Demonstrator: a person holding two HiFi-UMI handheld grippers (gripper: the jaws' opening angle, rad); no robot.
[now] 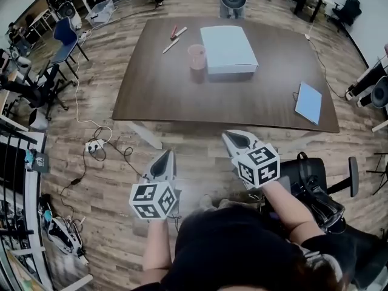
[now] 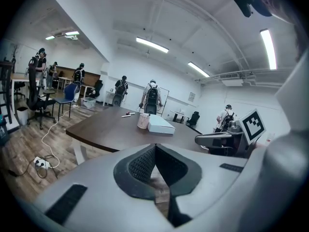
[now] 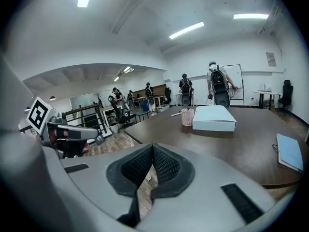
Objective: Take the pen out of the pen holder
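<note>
A pink mesh pen holder (image 1: 196,56) (image 2: 143,121) (image 3: 187,116) stands on the brown table (image 1: 182,96), touching the left side of a white box (image 1: 227,48). Whether it holds a pen I cannot tell. Two pens (image 1: 173,39) lie on the table left of it. My left gripper (image 1: 165,154) (image 2: 154,146) and right gripper (image 1: 232,136) (image 3: 152,146) hover over the floor before the table's near edge, well short of the holder. Both point toward the table. Each has its jaws together with nothing between them.
A blue notebook (image 1: 308,102) lies at the table's right near corner. A black office chair (image 1: 318,190) stands right of me. A power strip (image 1: 94,145) and cables lie on the wood floor at left. Chairs, desks and several people stand beyond the table.
</note>
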